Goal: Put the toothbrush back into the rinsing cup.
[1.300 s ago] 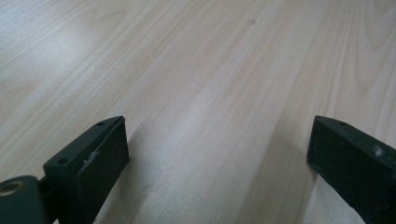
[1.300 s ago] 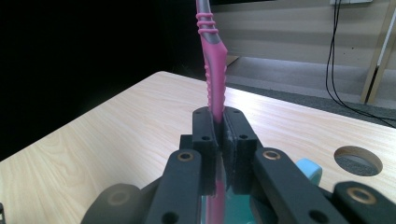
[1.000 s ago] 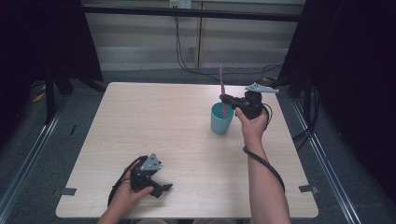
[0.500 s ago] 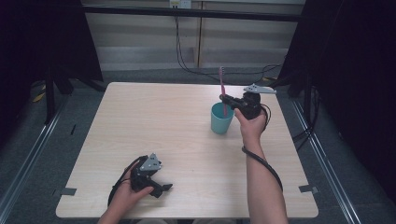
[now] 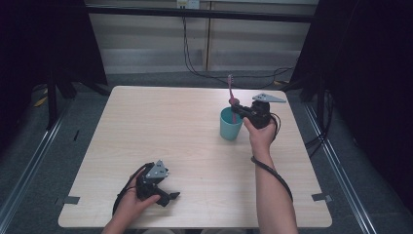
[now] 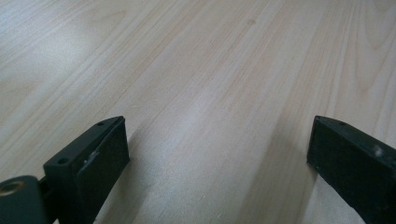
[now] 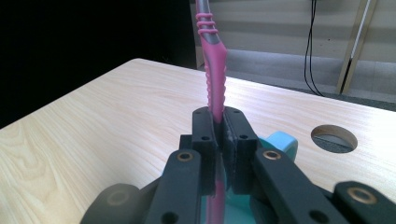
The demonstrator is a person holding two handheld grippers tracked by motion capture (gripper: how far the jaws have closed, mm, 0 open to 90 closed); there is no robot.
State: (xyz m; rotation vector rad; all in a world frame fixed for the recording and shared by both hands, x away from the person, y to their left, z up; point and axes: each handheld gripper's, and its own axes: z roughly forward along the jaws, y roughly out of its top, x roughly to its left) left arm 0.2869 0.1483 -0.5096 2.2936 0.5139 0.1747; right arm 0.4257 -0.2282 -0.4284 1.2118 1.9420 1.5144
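Pink ribbed toothbrush (image 7: 215, 84) upright, pinched in right claw (image 7: 219, 122), over teal cup (image 5: 230, 124).

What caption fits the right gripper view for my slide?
Right tongs clamp an upright pink toothbrush above a teal cup on the wooden table.

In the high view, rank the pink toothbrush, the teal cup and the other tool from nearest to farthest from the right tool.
1. Pink toothbrush: clamped upright in the right tool.
2. Teal cup: just below and left of it, under the toothbrush.
3. Left tool: at the table's near left edge.
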